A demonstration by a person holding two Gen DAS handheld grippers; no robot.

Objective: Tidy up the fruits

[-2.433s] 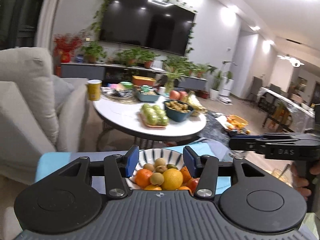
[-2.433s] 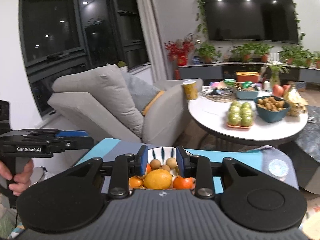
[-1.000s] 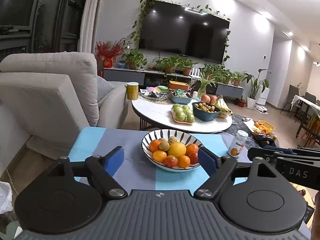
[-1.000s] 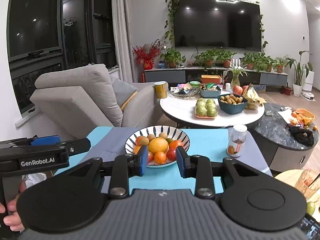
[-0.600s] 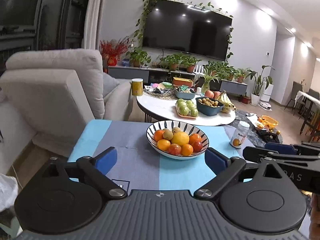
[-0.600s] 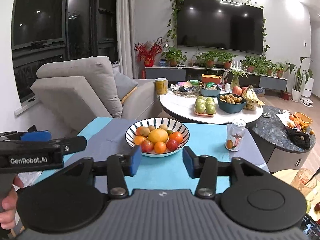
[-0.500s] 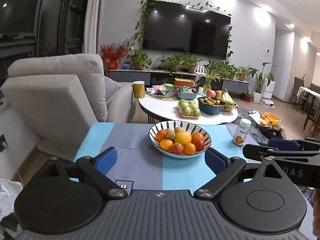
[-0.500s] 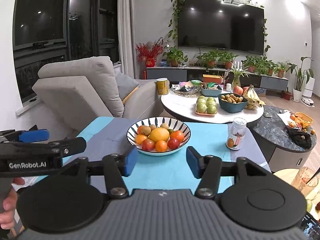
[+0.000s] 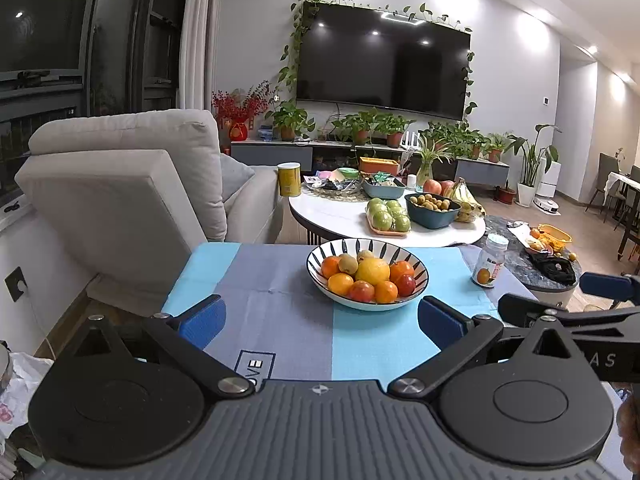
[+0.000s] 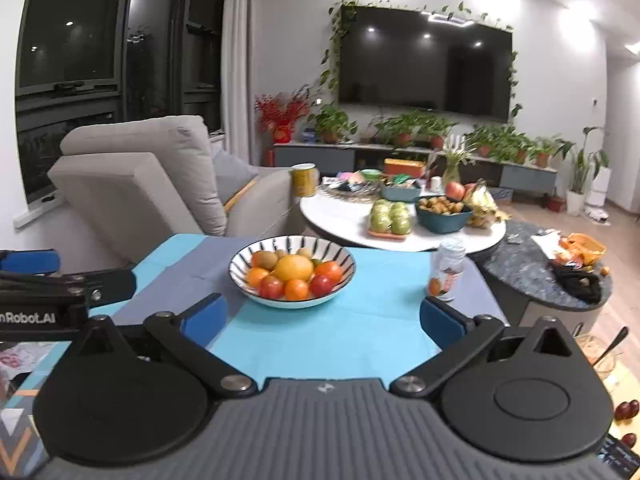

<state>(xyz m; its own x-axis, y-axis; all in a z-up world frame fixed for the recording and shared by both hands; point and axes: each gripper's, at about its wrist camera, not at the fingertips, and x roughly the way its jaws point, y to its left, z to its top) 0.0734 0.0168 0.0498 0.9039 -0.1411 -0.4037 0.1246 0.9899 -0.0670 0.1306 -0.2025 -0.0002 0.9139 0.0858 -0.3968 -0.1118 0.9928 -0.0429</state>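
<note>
Left gripper (image 9: pixel 320 322) fingers spread wide, holding nothing. Right gripper (image 10: pixel 322 320) same. Fruit bowl (image 9: pixel 367 274) on table (image 9: pixel 280 304), ahead of both.

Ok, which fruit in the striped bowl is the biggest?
The yellow citrus at the middle of the striped bowl: clearly larger and paler than the small oranges, red fruits and brown kiwis packed around it.

From my remote feed, a living room at night: dark windows (image 9: pixel 48 32) with a pale curtain (image 9: pixel 200 32), a grey sofa (image 9: pixel 120 176), and a wall-mounted television (image 9: pixel 384 72) trimmed with ivy above a low console (image 9: pixel 280 154) of potted plants. Ceiling spotlights brighten white walls; wood flooring (image 9: pixel 576 208) runs right.
</note>
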